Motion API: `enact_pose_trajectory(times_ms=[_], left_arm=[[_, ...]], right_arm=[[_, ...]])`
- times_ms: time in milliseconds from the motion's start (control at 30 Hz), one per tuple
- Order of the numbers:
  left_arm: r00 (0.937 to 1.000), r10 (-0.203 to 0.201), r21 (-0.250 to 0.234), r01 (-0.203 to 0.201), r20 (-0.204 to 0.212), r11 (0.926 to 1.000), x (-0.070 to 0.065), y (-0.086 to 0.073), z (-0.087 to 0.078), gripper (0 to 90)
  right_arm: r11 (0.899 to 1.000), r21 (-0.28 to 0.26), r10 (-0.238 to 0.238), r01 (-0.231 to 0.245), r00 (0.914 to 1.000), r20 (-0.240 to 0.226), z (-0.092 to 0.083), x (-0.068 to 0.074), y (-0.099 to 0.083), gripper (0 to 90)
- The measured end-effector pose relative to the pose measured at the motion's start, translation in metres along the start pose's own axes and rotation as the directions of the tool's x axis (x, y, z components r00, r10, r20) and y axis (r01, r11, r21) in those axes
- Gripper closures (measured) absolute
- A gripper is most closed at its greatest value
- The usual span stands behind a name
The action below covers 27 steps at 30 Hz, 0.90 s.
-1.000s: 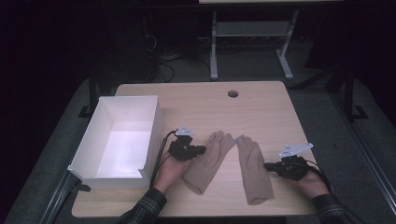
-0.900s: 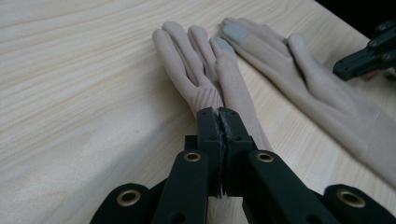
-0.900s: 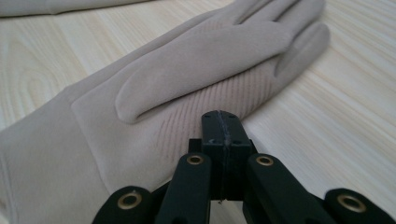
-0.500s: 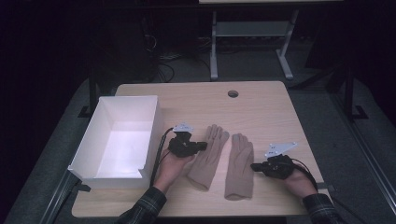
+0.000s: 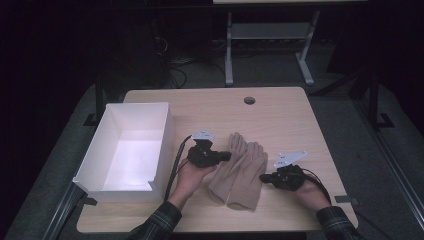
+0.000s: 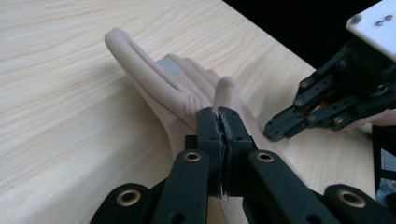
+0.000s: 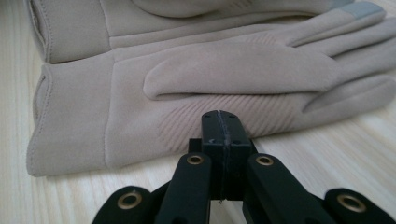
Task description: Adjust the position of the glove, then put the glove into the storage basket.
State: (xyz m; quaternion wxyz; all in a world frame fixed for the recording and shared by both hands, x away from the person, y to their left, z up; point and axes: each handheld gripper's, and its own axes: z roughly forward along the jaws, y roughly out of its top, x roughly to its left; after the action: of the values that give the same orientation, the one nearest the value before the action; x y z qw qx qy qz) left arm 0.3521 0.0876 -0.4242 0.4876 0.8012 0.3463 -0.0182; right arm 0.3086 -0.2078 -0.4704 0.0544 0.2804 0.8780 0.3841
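Two beige gloves (image 5: 239, 170) lay side by side, touching, on the near middle of the wooden table (image 5: 280, 117), cuffs toward the person, fingers pointing far. The left glove (image 5: 226, 167) leaned slightly right, so its fingers met those of the right glove (image 5: 248, 175). A grey fingertip patch (image 6: 168, 66) showed on one glove finger in the left gripper view.

The left gripper (image 5: 224, 156) sat at the left glove's left edge, jaws pressed together with nothing between them; in the left gripper view its tips rested against the glove's side by the thumb. The right gripper (image 5: 263, 178) sat at the right glove's right edge, jaws also fully together and empty; in the right gripper view the tips touched, or came just beside, the glove's ribbed palm edge.

A white open box (image 5: 162, 145) stood on the table's left side, just left of the left hand (image 5: 192, 175). The right hand (image 5: 310, 192) rested near the table's near right edge.
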Motion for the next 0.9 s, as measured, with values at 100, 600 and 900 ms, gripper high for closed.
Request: enact_pose_trajectory(times_ms=[100, 600, 900], left_arm=[[0.9999, 0.007, 0.0, -0.007, 0.009, 1.0, -0.004, 0.001, 0.002, 88.3], [0.9978, 0.043, 0.028, -0.045, 0.051, 0.9986, -0.021, 0.005, 0.018, 88.4], [0.9937, 0.074, 0.073, -0.08, 0.084, 0.9941, -0.032, 0.001, 0.035, 88.3]], right_arm=[[1.0, -0.002, -0.002, 0.002, 1.0, -0.01, 0.004, 0.003, 0.003, 90.0], [1.0, -0.022, -0.007, 0.006, 0.9994, -0.035, 0.017, 0.009, 0.012, 90.0], [1.0, -0.018, -0.007, 0.007, 0.9994, -0.034, 0.019, 0.009, 0.013, 90.0]])
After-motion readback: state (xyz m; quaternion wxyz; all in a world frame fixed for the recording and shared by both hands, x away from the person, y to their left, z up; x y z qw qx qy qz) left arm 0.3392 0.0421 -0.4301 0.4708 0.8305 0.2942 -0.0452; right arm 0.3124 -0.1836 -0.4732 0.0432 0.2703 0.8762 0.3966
